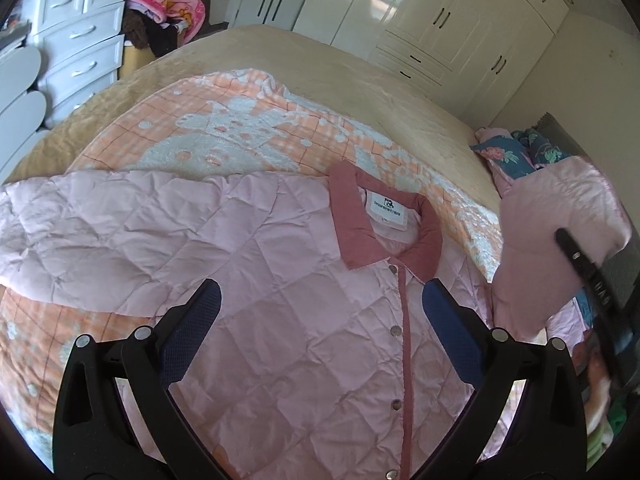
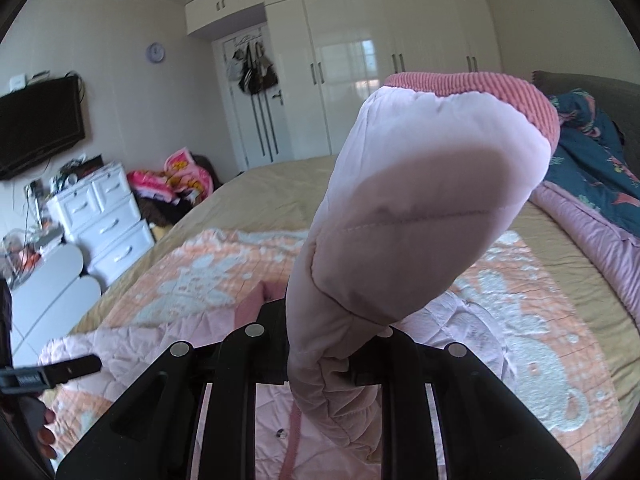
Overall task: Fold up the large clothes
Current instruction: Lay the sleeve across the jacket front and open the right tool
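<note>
A pale pink quilted jacket (image 1: 280, 280) lies front up on the bed, with a darker pink collar (image 1: 356, 216) and a snap placket. My left gripper (image 1: 322, 308) hovers open over the chest, its blue pads (image 1: 196, 328) apart on either side of the placket with nothing between them. My right gripper (image 2: 332, 348) is shut on a sleeve (image 2: 408, 216), which stands up before the camera with its ribbed pink cuff (image 2: 472, 84) on top. The left wrist view shows the raised sleeve (image 1: 560, 224) and the right gripper's black finger (image 1: 580, 268) at the right. The other sleeve (image 1: 80, 232) lies spread to the left.
An orange and white blanket (image 1: 240, 132) covers the tan bed (image 1: 360, 72) under the jacket. A blue floral quilt (image 2: 592, 160) is piled at the head. White drawers (image 2: 108, 224) and a heap of clothes (image 2: 176, 184) stand beside the bed, with wardrobes (image 2: 360, 60) behind.
</note>
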